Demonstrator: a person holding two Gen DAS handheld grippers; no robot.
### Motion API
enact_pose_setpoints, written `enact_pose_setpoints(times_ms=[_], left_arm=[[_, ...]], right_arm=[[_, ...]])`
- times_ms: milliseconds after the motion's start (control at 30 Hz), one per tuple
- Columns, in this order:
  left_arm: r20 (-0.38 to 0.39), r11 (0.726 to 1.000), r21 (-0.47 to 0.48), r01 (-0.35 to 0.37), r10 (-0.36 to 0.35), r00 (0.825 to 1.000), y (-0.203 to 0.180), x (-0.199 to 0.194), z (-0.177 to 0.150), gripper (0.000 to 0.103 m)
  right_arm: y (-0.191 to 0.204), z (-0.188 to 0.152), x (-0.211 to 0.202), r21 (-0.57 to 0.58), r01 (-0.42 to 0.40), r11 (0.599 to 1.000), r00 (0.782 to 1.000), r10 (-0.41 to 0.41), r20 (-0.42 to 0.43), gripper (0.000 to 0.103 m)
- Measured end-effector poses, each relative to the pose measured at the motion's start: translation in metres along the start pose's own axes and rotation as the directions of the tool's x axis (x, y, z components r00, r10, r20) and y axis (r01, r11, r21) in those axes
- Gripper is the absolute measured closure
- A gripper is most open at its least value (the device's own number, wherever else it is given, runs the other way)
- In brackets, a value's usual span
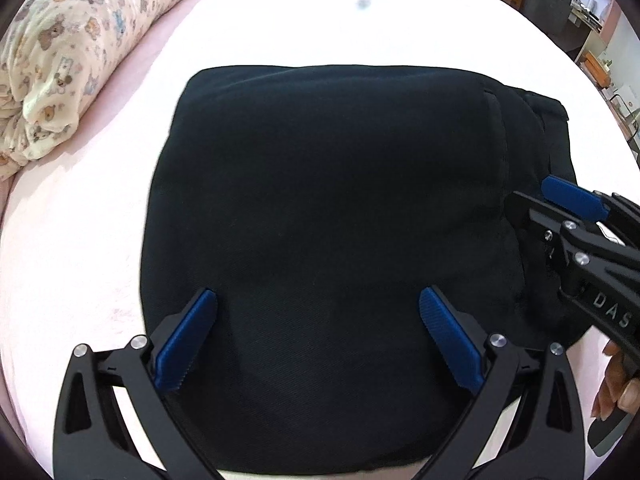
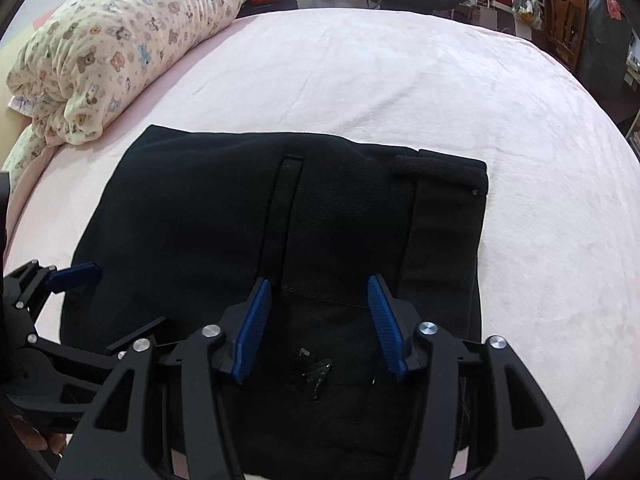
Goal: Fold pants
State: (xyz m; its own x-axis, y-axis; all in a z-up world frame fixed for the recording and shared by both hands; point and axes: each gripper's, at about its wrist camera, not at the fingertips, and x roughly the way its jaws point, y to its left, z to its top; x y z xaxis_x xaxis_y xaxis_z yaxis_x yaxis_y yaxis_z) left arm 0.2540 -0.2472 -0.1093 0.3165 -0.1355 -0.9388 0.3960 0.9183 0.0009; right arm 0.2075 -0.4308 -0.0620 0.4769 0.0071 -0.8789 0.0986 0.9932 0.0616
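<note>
Black pants (image 1: 328, 216) lie folded into a compact rectangle on the pink bed; they also show in the right wrist view (image 2: 224, 216), waistband and belt loop toward the right. My left gripper (image 1: 318, 300) hovers open over the near part of the folded pants, holding nothing. My right gripper (image 2: 320, 286) is open over the waistband end, empty. The right gripper also shows at the right edge of the left wrist view (image 1: 576, 200), and the left gripper at the left edge of the right wrist view (image 2: 76, 274).
A pink sheet (image 2: 400, 80) covers the bed. A rolled quilt with a bear print (image 2: 120, 40) lies along the left side, also in the left wrist view (image 1: 80, 52). Chairs and clutter (image 2: 560, 20) stand beyond the far edge.
</note>
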Motion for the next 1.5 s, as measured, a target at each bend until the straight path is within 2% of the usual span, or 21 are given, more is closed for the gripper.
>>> enact_pose_setpoints(times_ms=[67, 200, 267, 467, 667, 800, 933, 967, 1133, 1333, 1500], left_arm=[[0.011, 1.000, 0.011, -0.013, 0.013, 1.000, 0.000, -0.006, -0.006, 0.002], [0.023, 1.000, 0.017, -0.022, 0.021, 1.000, 0.002, -0.016, -0.015, 0.002], [0.030, 1.000, 0.007, -0.011, 0.010, 1.000, 0.005, -0.023, -0.019, 0.002], [0.059, 0.999, 0.019, -0.046, 0.045, 0.997, 0.007, -0.043, -0.030, 0.002], [0.118, 0.996, 0.012, -0.090, 0.088, 0.989, 0.007, -0.074, -0.043, 0.002], [0.170, 0.997, -0.005, -0.081, 0.081, 0.982, 0.006, -0.100, -0.060, 0.002], [0.185, 0.981, -0.029, -0.191, 0.193, 0.964, -0.003, -0.124, -0.073, 0.002], [0.182, 0.980, -0.037, -0.198, 0.201, 0.963, 0.002, -0.125, -0.073, 0.002], [0.210, 0.983, -0.111, -0.143, 0.164, 0.964, 0.020, -0.153, -0.097, 0.002], [0.244, 0.980, -0.196, -0.030, 0.079, 0.967, 0.035, -0.181, -0.126, 0.002], [0.266, 0.977, -0.210, -0.034, 0.091, 0.960, 0.034, -0.203, -0.147, 0.002]], right_arm=[[0.005, -0.004, -0.006, -0.011, 0.001, 1.000, 1.000, -0.001, 0.011, 0.029], [0.015, -0.016, -0.023, -0.038, 0.009, 0.999, 0.999, -0.008, 0.044, 0.020], [0.015, -0.022, -0.031, -0.026, 0.007, 1.000, 0.998, -0.006, 0.060, 0.016], [0.008, -0.031, -0.051, 0.034, 0.036, 0.999, 0.996, -0.039, 0.086, 0.001], [0.008, -0.040, -0.070, 0.058, 0.079, 0.995, 0.992, -0.084, 0.093, 0.001], [0.016, -0.046, -0.082, 0.039, 0.114, 0.993, 0.988, -0.118, 0.095, 0.001], [0.025, -0.050, -0.098, 0.015, 0.157, 0.988, 0.981, -0.157, 0.112, 0.001], [0.025, -0.052, -0.101, 0.014, 0.159, 0.987, 0.981, -0.160, 0.114, 0.001], [0.034, -0.064, -0.123, 0.019, 0.171, 0.985, 0.975, -0.172, 0.141, 0.001], [0.043, -0.085, -0.145, 0.028, 0.180, 0.983, 0.972, -0.182, 0.150, 0.001], [0.054, -0.107, -0.167, 0.044, 0.193, 0.980, 0.967, -0.198, 0.158, 0.001]])
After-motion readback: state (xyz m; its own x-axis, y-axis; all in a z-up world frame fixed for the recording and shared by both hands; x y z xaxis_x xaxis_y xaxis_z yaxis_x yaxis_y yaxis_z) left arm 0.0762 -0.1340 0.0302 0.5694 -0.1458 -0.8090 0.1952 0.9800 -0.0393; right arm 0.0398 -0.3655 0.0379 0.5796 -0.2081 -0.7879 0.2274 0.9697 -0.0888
